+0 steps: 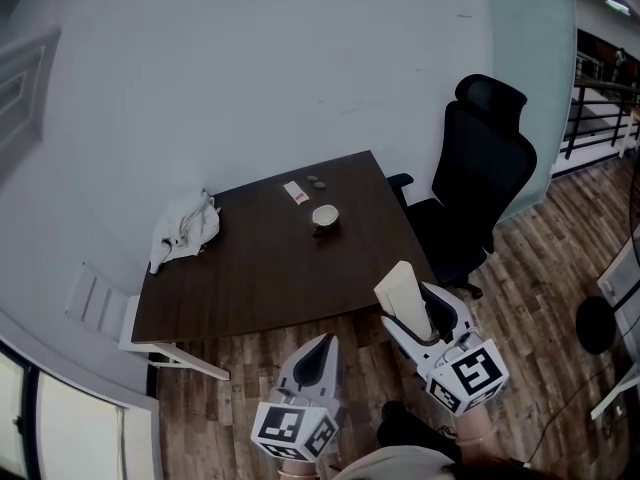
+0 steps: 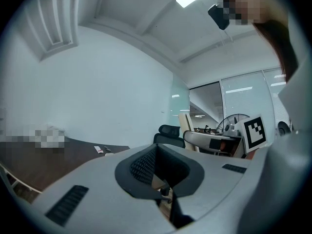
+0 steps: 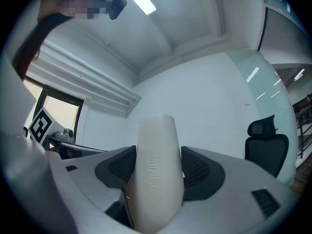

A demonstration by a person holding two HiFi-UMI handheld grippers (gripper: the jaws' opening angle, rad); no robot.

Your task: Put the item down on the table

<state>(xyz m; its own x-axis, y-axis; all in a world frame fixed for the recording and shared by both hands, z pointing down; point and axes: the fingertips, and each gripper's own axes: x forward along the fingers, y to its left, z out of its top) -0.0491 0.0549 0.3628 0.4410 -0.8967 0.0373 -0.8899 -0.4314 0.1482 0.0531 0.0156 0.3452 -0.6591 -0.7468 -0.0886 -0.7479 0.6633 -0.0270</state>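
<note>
While the right gripper (image 1: pixel 424 317) is clamped on a cream case (image 1: pixel 405 294), the case is up in the air by the near right corner of the dark table (image 1: pixel 270 268), not resting on it. It is a smooth, matte, one-coloured thing, long and flattened, with rounded edges and a rounded top end. In the right gripper view it stands upright between the two dark ribbed pads (image 3: pixel 121 165), which press on its sides, and the letters MINISO run down its front in low relief. Its top end sticks out well past the jaws. Its lower end goes down between the jaws and off the bottom of that view, so its full length and any lid or seam cannot be made out.

The left gripper (image 1: pixel 314 359) hangs lower, over the wooden floor (image 1: pixel 250 368) in front of the table, with its jaws closed together and nothing between them.

On the table lie a crumpled white cloth (image 1: pixel 185 228) at the far left, a small pale cup (image 1: pixel 325 216) near the middle, and a white card (image 1: pixel 296 193) behind it. Two small dark things (image 1: pixel 316 180) beside the card are too small to tell. A black office chair (image 1: pixel 475 178) stands at the table's right side.
</note>
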